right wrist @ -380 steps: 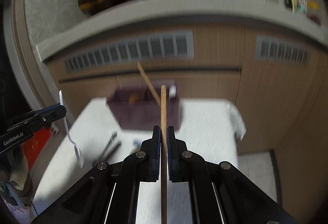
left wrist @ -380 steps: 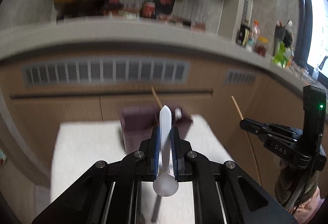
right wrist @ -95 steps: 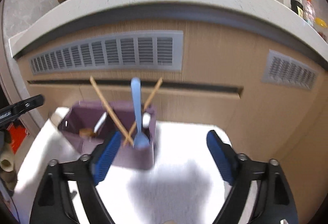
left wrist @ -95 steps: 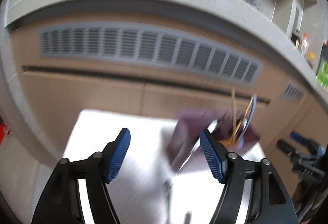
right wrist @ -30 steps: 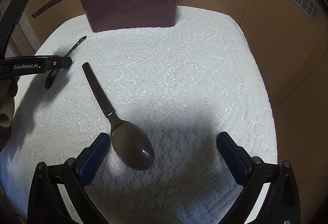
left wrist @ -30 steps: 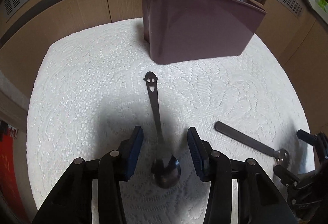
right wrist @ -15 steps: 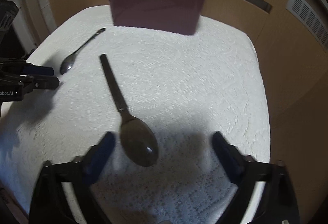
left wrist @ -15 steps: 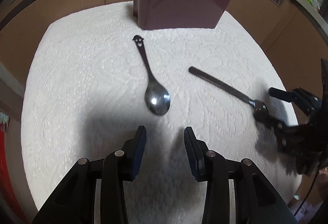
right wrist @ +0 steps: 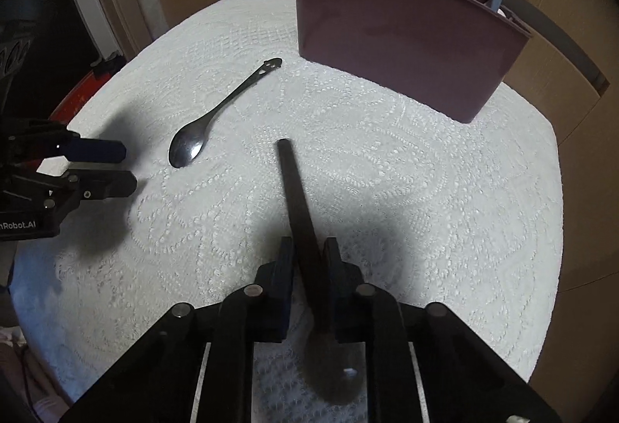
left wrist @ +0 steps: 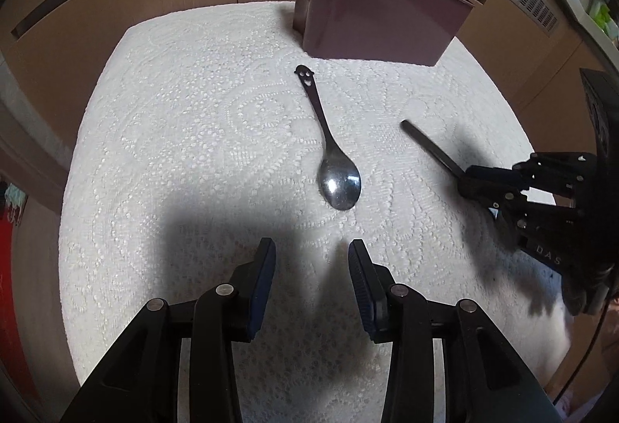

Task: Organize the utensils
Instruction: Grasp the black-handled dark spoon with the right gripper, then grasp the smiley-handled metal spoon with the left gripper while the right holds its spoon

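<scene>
Seen from the left wrist, the left gripper (left wrist: 311,264) hangs over the bench (left wrist: 174,160) with its jaws partly apart and nothing between them. Just ahead lies the small spoon (left wrist: 332,160), bowl nearest the jaws, its smiley-cut handle pointing toward the purple caddy (left wrist: 379,20). It looks like thin polished metal: light, stiff, slick, and flat on the lace cloth, so the narrow neck just above the bowl seems the surest place to pinch. At the right edge, the right gripper (left wrist: 468,187) is at the dark spoon (left wrist: 429,148).

From the right wrist, the right gripper's jaws are closing on the dark spoon's flat handle just above its bowl. Rigid and light, it may swivel if held loosely. The caddy stands at the bench's far edge.
</scene>
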`<state>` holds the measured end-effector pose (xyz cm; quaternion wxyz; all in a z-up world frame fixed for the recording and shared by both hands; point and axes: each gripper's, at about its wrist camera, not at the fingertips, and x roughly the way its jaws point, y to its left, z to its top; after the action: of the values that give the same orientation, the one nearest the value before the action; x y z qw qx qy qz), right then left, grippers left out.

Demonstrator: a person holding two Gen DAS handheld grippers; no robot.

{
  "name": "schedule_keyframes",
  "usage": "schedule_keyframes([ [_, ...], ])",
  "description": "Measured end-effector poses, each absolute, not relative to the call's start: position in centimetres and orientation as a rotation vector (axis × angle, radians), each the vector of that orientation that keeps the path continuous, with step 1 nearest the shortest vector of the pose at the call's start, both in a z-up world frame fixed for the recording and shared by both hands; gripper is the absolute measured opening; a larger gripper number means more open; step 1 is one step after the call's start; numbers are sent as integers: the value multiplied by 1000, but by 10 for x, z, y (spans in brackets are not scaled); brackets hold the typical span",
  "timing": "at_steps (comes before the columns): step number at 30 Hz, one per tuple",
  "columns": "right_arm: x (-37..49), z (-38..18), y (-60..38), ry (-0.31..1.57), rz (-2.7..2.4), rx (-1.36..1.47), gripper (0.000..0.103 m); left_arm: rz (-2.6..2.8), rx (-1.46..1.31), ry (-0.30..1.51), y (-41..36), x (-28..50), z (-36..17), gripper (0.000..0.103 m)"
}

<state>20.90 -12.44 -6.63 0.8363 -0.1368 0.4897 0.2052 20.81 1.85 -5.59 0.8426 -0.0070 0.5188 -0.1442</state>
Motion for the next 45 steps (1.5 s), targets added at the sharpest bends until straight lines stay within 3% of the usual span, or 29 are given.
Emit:
schedule_keyframes([
  [18, 192, -48, -201, 973, 310, -30, 11, -279, 165, 1054, -32, 259, -35, 41],
  [28, 198, -52, -198, 953, 290, 0, 11, -279, 120, 1251, -30, 328, -60, 40],
  [31, 199, -48, -195, 931, 286, -3, 11, -282, 177, 1244, -39, 333, -60, 31],
  [32, 200, -47, -195, 926, 286, -1, 11, -283, 183, 1233, -40, 333, -59, 24],
  [33, 201, -45, -195, 916, 287, 5, 11, -291, 177, 1220, -39, 331, -58, 9],
  [45, 198, -22, -196, 867, 303, 51, 11, -387, -39, 1033, -4, 263, -37, 5],
])
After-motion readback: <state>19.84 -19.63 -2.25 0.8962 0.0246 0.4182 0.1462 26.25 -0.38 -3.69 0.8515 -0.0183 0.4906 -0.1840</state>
